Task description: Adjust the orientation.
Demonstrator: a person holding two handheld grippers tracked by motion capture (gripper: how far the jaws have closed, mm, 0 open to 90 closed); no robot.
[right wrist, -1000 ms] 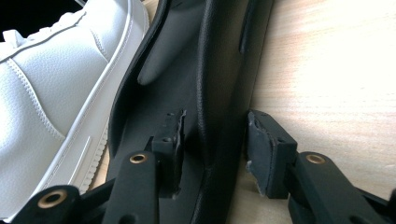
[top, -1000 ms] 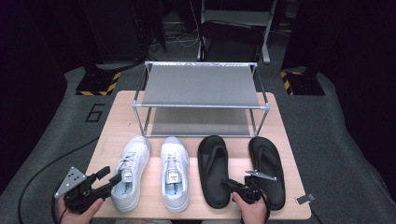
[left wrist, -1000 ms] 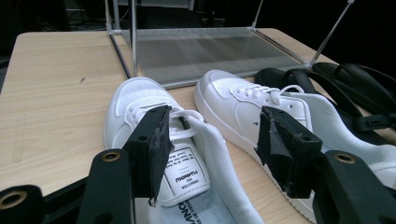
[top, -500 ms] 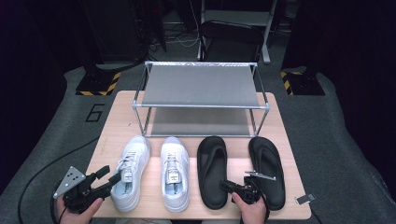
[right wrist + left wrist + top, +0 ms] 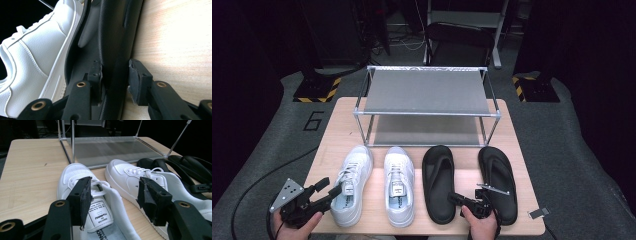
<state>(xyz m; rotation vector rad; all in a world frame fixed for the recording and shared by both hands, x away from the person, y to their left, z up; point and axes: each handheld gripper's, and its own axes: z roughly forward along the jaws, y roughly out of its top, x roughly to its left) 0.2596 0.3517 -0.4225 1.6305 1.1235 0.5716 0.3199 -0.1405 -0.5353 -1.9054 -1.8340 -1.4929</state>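
Right tool [image 5: 115, 80] closing astride flip-flop [image 5: 112, 37] edge.

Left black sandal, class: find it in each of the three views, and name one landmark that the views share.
High view: left black sandal lies right of centre, near the front edge.
Left gripper view: upper right, behind the right white sneaker.
Right gripper view: centre, running up the picture.
Shared landmark: that sneaker, beside it.
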